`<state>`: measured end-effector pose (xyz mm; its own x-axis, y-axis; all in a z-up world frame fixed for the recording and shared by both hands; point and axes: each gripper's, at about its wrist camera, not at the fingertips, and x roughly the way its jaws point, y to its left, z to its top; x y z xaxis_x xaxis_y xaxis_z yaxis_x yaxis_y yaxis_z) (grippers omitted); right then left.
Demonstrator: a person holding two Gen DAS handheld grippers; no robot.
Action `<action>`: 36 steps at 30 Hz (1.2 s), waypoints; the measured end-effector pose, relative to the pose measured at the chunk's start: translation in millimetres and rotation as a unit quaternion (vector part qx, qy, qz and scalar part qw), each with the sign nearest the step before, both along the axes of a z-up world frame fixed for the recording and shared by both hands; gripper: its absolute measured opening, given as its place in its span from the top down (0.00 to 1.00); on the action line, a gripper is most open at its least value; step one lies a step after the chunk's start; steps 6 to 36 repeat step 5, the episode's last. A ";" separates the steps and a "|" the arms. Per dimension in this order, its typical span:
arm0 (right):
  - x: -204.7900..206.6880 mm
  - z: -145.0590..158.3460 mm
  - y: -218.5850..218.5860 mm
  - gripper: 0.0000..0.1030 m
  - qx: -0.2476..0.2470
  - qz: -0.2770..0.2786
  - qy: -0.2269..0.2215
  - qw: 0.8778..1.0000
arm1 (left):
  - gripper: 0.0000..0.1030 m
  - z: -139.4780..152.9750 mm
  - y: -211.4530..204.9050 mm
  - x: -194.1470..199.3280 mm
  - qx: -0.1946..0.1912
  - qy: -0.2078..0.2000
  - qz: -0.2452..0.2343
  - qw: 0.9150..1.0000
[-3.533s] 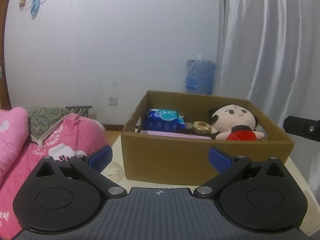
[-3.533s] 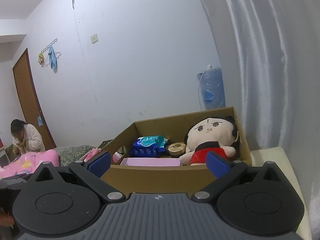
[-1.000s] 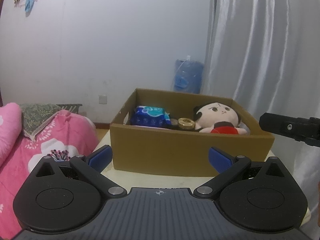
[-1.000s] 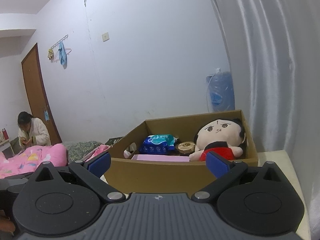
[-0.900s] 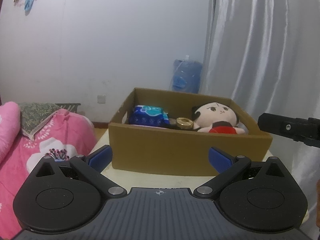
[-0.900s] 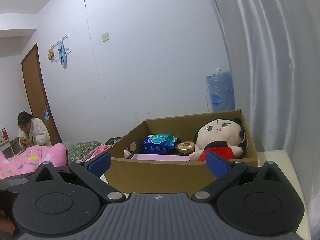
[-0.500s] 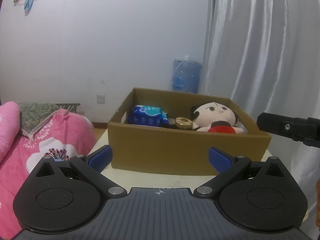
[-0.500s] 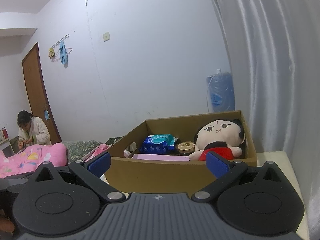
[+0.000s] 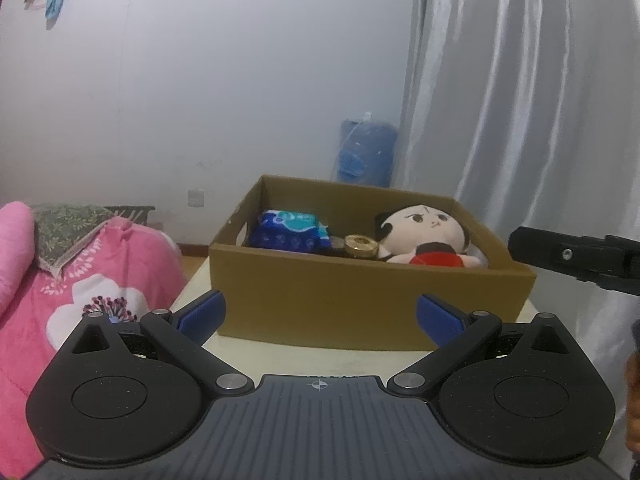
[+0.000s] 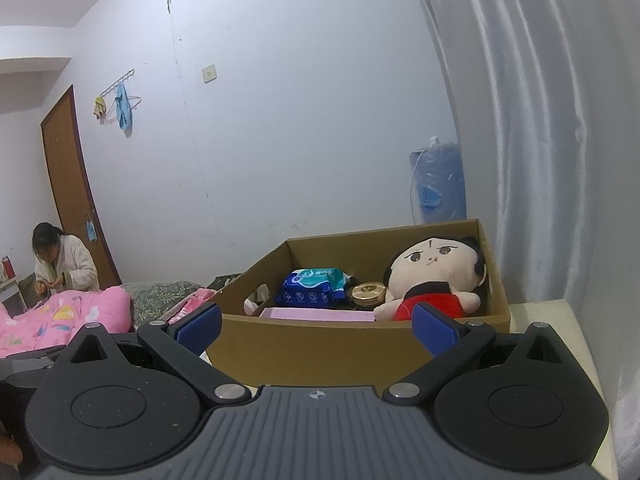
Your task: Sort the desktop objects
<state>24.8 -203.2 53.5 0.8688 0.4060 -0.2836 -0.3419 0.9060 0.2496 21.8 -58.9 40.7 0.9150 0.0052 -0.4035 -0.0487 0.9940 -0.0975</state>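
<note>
Two hand-held grippers are hovering in front of the cardboard box (image 9: 372, 284), and you are holding both with their blue pads spread wide and nothing between them: the left hand-held gripper (image 9: 320, 314) is sitting low before the box's front wall, and the right hand-held gripper (image 10: 316, 326) is looking in from a slightly higher angle. The box is resting on the pale tabletop (image 9: 320, 360), close to the silvery curtain (image 9: 520, 100). Inside, you are seeing a plush doll (image 10: 434, 280) with black hair and a red shirt lying against the right-hand wall, face turned up toward you. Just beside it, toward the middle, a round gold-lidded tin (image 10: 366, 293) is sitting, and left of that a blue tissue pack (image 10: 314, 288) is lying near the back. From the right wrist view a flat pink box (image 10: 318, 314) is showing along the inside of the front wall; from the left wrist view the wall is hiding it. In the left wrist view the black body of your right hand-held gripper is poking in at the right edge, level with the box rim. A blue water jug (image 9: 366, 154) is standing behind the box by the white wall, a pink quilt (image 9: 92, 276) is covering the bed off to the left, and a person in a light robe (image 10: 60, 260) is bending over near the brown door (image 10: 70, 184).
</note>
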 end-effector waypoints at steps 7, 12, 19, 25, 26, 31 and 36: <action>0.2 -1.0 -0.2 0.00 -0.002 0.000 0.002 1.000 | 0.00 -2.3 -0.5 3.6 -0.002 0.009 0.006 1.000; 0.2 -1.0 -0.2 0.00 -0.002 0.000 0.002 1.000 | 0.00 -2.3 -0.5 3.6 -0.002 0.009 0.006 1.000; 0.2 -1.0 -0.2 0.00 -0.002 0.000 0.002 1.000 | 0.00 -2.3 -0.5 3.6 -0.002 0.009 0.006 1.000; 0.2 -1.0 -0.2 0.00 -0.002 0.000 0.002 1.000 | 0.00 -2.3 -0.5 3.6 -0.002 0.009 0.006 1.000; 0.2 -1.0 -0.2 0.00 -0.002 0.000 0.002 1.000 | 0.00 -2.3 -0.5 3.6 -0.002 0.009 0.006 1.000; 0.2 -1.0 -0.2 0.00 -0.002 0.000 0.002 1.000 | 0.00 -2.3 -0.5 3.6 -0.002 0.009 0.006 1.000; 0.2 -1.0 -0.2 0.00 -0.002 0.000 0.002 1.000 | 0.00 -2.3 -0.5 3.6 -0.002 0.009 0.006 1.000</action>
